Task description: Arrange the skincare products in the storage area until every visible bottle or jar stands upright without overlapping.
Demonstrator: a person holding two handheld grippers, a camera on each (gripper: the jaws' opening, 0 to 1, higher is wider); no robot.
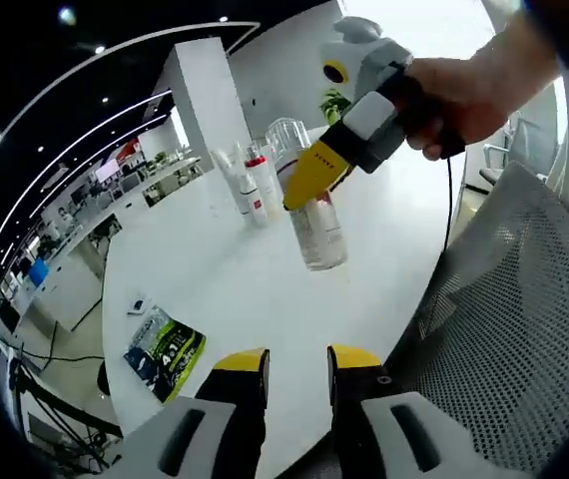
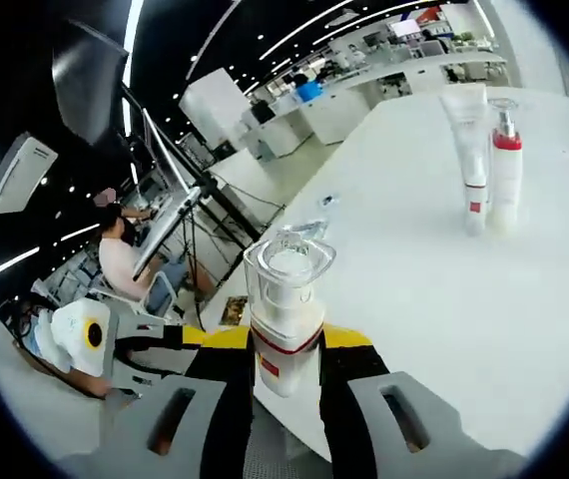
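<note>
White round tabletop (image 1: 255,269) in an open office carries the products. A clear-capped bottle (image 2: 284,314) is clamped between the right gripper (image 2: 286,371) jaws, seemingly lifted, at twelve o'clock of its view. At one o'clock, a tube (image 2: 467,150) and a red-collared pump bottle (image 2: 505,165) stand upright, just beside each other. The left gripper (image 1: 297,374) is held slightly apart, empty. Placing the held bottle upright appears to remain.
</note>
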